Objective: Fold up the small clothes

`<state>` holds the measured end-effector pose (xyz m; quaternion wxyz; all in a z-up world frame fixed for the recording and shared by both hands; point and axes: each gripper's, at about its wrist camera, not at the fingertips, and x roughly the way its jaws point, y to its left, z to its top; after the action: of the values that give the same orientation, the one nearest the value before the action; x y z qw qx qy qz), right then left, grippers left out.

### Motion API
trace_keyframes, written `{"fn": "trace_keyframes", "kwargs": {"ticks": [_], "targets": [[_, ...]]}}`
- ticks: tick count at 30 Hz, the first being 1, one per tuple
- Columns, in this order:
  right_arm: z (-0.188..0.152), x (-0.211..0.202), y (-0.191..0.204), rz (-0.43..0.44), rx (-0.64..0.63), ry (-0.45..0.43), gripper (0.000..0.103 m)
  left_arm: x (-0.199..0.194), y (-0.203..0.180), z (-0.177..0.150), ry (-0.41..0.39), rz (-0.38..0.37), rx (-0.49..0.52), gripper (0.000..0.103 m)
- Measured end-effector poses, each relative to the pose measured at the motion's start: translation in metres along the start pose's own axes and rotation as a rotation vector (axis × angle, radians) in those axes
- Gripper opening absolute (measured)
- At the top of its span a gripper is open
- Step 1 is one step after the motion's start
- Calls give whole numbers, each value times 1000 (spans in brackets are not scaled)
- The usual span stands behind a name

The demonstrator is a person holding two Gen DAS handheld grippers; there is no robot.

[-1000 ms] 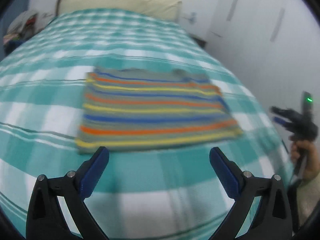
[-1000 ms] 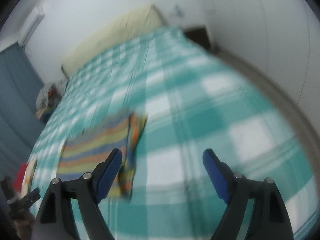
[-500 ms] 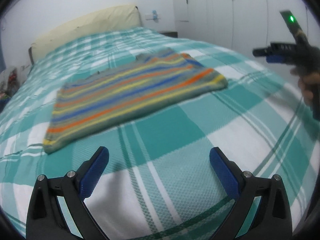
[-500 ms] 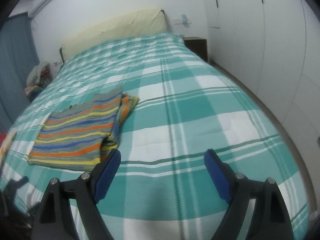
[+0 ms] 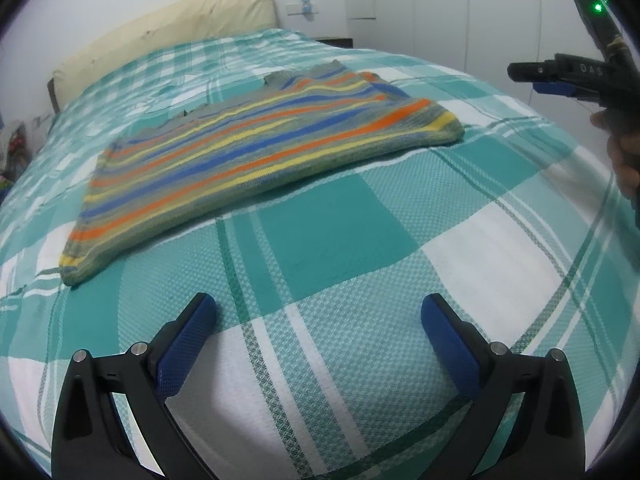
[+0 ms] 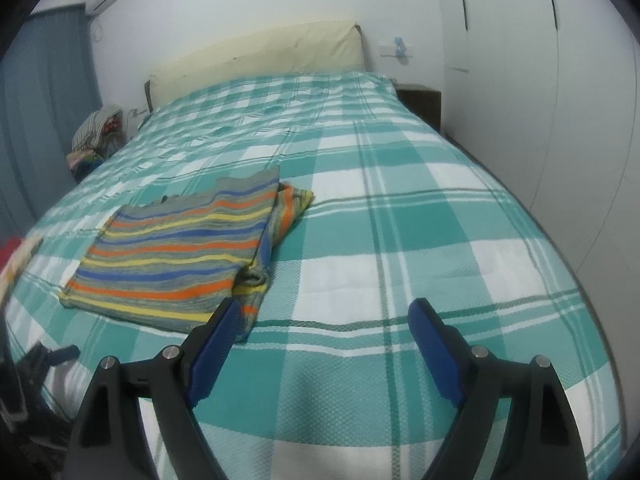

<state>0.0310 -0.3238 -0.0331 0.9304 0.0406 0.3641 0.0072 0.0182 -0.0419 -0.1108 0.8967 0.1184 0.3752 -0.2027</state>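
A striped garment (image 5: pixel 256 148) in grey, orange, yellow and blue lies folded flat on the teal checked bed cover (image 5: pixel 340 240). In the right wrist view the striped garment (image 6: pixel 180 252) shows a folded-under part along its right edge. My left gripper (image 5: pixel 318 312) is open and empty, above the cover in front of the garment. My right gripper (image 6: pixel 324 320) is open and empty, just right of the garment's near corner. The right gripper also shows at the right edge of the left wrist view (image 5: pixel 560 76).
A cream headboard cushion (image 6: pixel 260 56) stands at the far end of the bed. White wardrobe doors (image 6: pixel 540 40) run along the right. A dark nightstand (image 6: pixel 420 100) sits by the bed. A pile of clothes (image 6: pixel 96 136) lies at the far left.
Both grippers have swung and settled; the views turned from blurred to steady. The garment lies in the same place. Both grippers stayed open.
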Motion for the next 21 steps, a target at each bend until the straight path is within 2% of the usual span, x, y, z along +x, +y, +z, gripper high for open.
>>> {"fn": "trace_keyframes", "kwargs": {"ticks": [6, 9, 11, 13, 14, 18, 21], "targets": [[2, 3, -4, 6, 7, 3, 85, 4, 3, 0, 20, -28, -18, 103], [4, 10, -11, 29, 58, 31, 85, 6, 4, 1, 33, -44, -26, 103], [5, 13, -16, 71, 102, 40, 85, 7, 6, 1, 38, -56, -34, 103], [8, 13, -27, 171, 199, 39, 85, 6, 7, 1, 36, -63, -42, 103], [9, 12, -29, 189, 222, 38, 85, 6, 6, 1, 36, -63, -41, 103], [15, 10, -32, 137, 218, 10, 85, 7, 6, 1, 39, -68, -43, 103], [14, 10, -33, 130, 218, 13, 85, 8, 6, 2, 42, -71, -45, 103]]}}
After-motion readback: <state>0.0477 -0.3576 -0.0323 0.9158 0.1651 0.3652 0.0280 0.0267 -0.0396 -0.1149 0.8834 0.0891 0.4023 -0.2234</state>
